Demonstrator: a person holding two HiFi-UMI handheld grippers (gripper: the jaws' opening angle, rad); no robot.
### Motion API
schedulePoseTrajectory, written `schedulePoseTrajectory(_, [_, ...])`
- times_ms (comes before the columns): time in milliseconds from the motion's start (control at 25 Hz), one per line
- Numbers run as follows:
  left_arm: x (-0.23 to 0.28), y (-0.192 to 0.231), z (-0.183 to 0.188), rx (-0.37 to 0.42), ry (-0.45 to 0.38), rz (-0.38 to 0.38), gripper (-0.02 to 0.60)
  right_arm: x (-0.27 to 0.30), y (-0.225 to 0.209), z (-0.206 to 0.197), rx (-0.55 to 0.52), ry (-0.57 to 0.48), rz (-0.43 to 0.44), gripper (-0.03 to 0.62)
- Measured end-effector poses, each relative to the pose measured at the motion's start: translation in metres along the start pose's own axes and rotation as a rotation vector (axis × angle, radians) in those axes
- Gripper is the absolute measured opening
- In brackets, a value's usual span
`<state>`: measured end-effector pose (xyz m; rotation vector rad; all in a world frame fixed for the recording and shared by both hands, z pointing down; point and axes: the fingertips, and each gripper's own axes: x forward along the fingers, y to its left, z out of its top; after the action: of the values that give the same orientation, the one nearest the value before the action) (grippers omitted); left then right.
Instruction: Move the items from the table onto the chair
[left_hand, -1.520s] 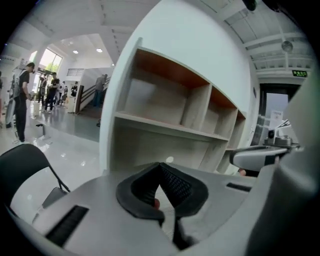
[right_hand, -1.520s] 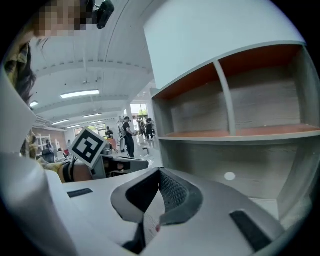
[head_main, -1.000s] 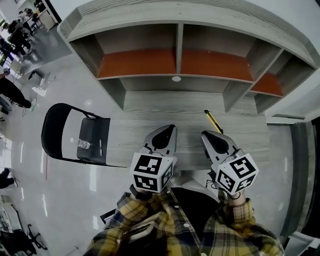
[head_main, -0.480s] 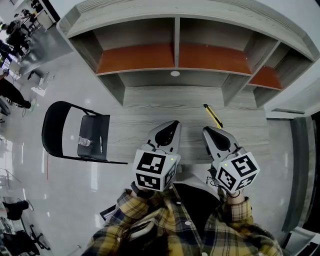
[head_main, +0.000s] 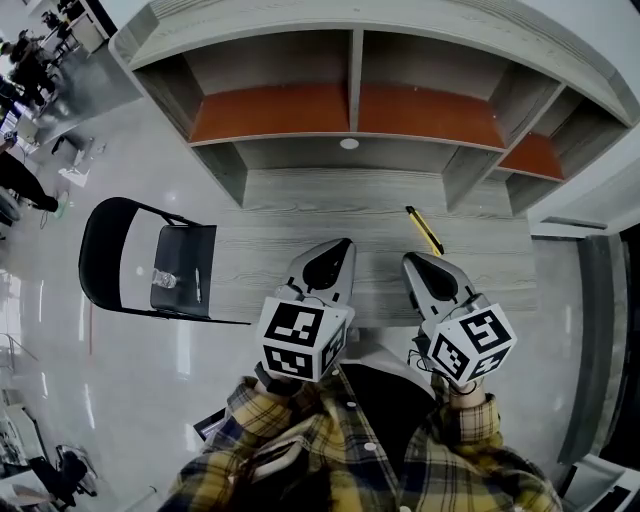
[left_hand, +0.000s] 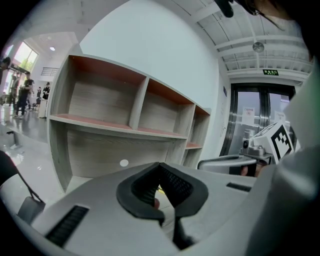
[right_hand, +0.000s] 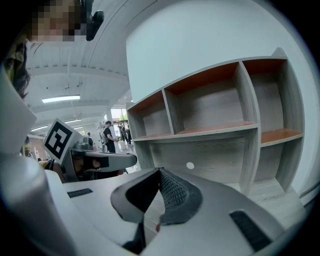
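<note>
Poised over the near edge of the table (head_main: 290, 215), with left gripper (head_main: 338, 247) and right gripper (head_main: 410, 262) both pressed shut on nothing. Best to open the right jaws wide, then close mid-length on the yellow tool (head_main: 426, 230) lying toward the far right corner. Much as a second ago, with tool unmoved and both grippers hardly shifted

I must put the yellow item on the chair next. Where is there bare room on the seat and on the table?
On the chair seat, the part above the small clear object and the dark pen in the head view looks bare. Its middle is crowded by those two. The table is bare from the yellow item leftward to its edge.
</note>
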<state>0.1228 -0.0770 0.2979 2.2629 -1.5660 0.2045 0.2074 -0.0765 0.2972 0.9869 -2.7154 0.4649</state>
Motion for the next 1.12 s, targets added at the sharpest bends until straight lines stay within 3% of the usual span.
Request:
schedulePoseTrajectory(400, [0.002,0.012,-0.003,0.001,0.019,0.027,0.003,0.008,-0.024,-0.009,0.024,0.012,-0.027,0.017])
schedulePoseTrajectory(680, [-0.01,0.044,-0.022,-0.033,0.068,0.107,0.003,0.014,-0.106,-0.05,0.065,0.08,-0.138,0.018])
schedulePoseTrajectory(840, [-0.016,0.059,-0.045,-0.074,0.137,0.152,0.003,0.023,-0.158,-0.086,0.049,0.201,-0.174,0.023])
schedulePoseTrajectory(960, [-0.019,0.068,-0.062,-0.105,0.187,0.176,0.003,0.039,-0.182,-0.117,0.036,0.307,-0.159,0.086])
schedulePoseTrajectory(1120, [-0.02,0.073,-0.079,-0.134,0.229,0.189,0.003,0.061,-0.204,-0.16,0.042,0.435,-0.122,0.112])
